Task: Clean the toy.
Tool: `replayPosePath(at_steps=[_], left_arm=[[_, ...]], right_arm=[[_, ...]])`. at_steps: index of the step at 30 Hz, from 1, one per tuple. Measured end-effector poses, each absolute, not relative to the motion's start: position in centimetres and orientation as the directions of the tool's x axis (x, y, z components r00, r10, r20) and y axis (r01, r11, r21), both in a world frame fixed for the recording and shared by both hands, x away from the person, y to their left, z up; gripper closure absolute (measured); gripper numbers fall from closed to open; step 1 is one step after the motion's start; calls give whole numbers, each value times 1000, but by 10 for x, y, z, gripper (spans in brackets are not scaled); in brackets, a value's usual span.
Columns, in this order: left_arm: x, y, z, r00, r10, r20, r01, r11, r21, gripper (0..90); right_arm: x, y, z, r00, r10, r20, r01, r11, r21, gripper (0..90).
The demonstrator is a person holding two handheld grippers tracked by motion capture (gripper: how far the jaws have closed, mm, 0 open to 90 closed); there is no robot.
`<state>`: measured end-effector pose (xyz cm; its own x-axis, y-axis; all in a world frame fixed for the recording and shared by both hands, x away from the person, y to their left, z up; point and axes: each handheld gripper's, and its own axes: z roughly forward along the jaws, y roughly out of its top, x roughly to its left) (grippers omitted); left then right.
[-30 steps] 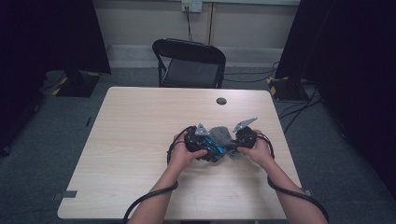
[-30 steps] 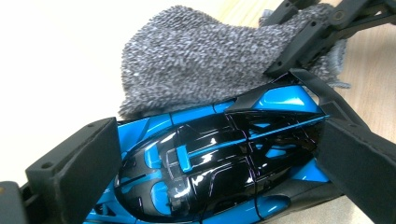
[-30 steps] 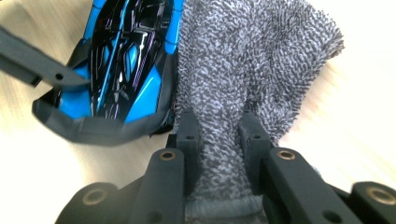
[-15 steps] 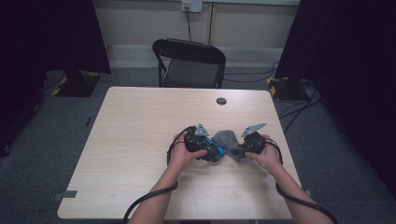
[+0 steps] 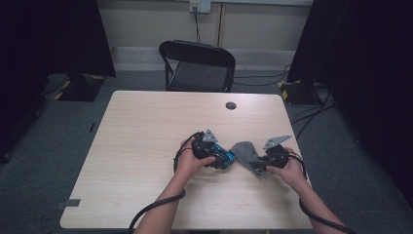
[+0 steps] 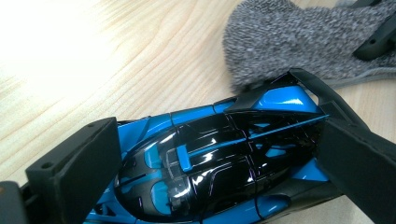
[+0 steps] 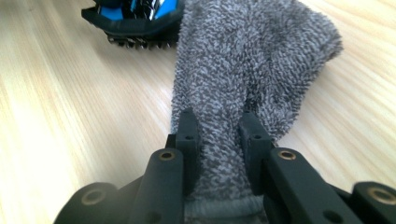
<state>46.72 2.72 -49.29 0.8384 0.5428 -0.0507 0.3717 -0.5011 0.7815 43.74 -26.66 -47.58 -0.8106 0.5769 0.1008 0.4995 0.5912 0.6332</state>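
Bare forearms, no sleeves. Left gripper (image 5: 229,160) is black with a grey three-cornered plate on top — a black cable loops off it along the arm. Right gripper (image 5: 257,167) matches: grey plate, black cable. Up close, its black jaws carry brass-coloured screws and small round holes.

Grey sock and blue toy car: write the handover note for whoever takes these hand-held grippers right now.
Left hand-held gripper: jaws set on either side of the blue toy car, holding it on the table.
Right hand-held gripper: shut on the cuff end of the grey sock.
Positions: the sock lies flat on the table, its far end touching the car's tail.
Done: car and sock lie side by side, neither inside the other.
Left: unclear from here; probably set the sock aside and release the car.
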Motion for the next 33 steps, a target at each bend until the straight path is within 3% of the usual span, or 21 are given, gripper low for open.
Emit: replayPosePath(at_steps=[10,20,33], left_arm=[[467,28,-494,839,541,-52,369,-496,786,0],[466,28,-494,840,540,-52,365,-491,791,0],[466,28,-495,839,542,-52,363,-485,795,0]], right_arm=[[443,-277,-461,-767,634,101,517,518,681,738],[472,-246,-449,-754,653,77,511,508,694,738],[506,-200,-464,-759,647,72,526,544,654,729]])
